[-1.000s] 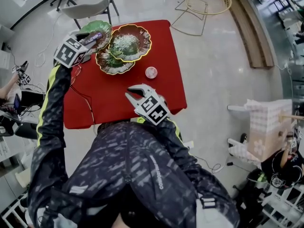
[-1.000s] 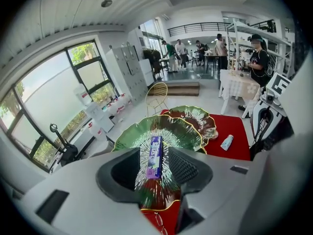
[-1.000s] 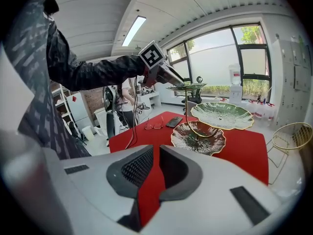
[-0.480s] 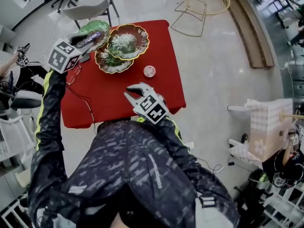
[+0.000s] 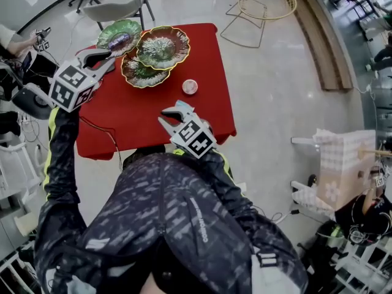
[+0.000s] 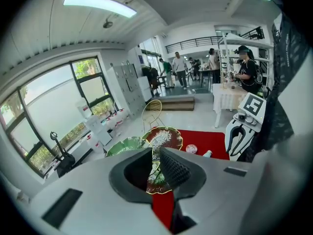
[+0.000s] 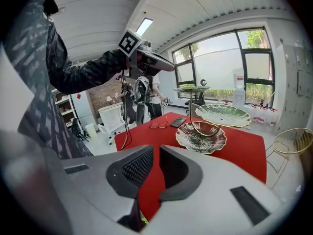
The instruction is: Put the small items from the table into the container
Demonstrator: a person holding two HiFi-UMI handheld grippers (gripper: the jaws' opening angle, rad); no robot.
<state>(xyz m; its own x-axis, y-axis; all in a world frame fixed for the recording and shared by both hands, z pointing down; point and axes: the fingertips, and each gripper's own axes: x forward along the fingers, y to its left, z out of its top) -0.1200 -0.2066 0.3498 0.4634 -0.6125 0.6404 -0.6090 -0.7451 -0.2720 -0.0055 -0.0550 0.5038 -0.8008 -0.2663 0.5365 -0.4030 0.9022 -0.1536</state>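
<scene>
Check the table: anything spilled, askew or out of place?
Nothing spilled or damaged. The tiered plates stand upright, with a purple item lying in the green plate. A round tin sits loose on the red table. Only oddity: a black cable trailing across the table's left side.

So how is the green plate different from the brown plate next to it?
The green plate is green all over; the brown plate has a pale middle. The green plate holds a purple thing; the brown plate looks empty. Both have wavy edges, like leaves.
</scene>
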